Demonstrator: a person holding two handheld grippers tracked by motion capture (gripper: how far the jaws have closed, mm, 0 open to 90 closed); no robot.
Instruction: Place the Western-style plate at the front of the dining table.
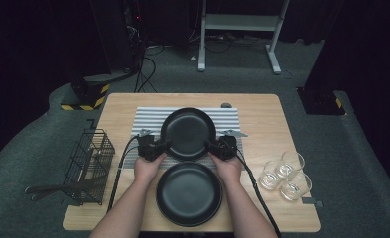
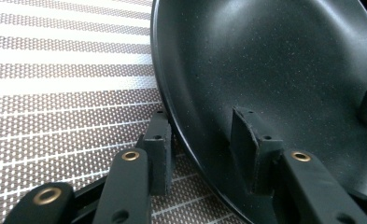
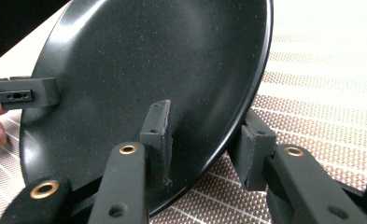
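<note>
A: Nearest the front edge of the table [image 1: 292, 218] — one black plate [image 1: 189, 193] lying flat on bare wood, between the person's forearms. Nothing holds it.

B: And the second?

A: The far plate [image 1: 188, 133] sits over the striped mat [image 1: 150, 119], mid-table. The left gripper [image 1: 159, 147] has its rim on the left side, the right gripper [image 1: 214, 147] on the right. In each gripper view one jaw lies inside the dish and one beneath the rim — jaws partly closed, bracketing the edge. Whether the pads are pressing firmly, he cannot tell for sure; they look seated on it.

B: Progress?

A: By his reading, about halfway — one plate handled with both grippers at the mat, the near one waiting. Wire basket [image 1: 89, 166] at the left edge, three glasses [image 1: 286, 176] near the right front corner, both untouched.
</note>
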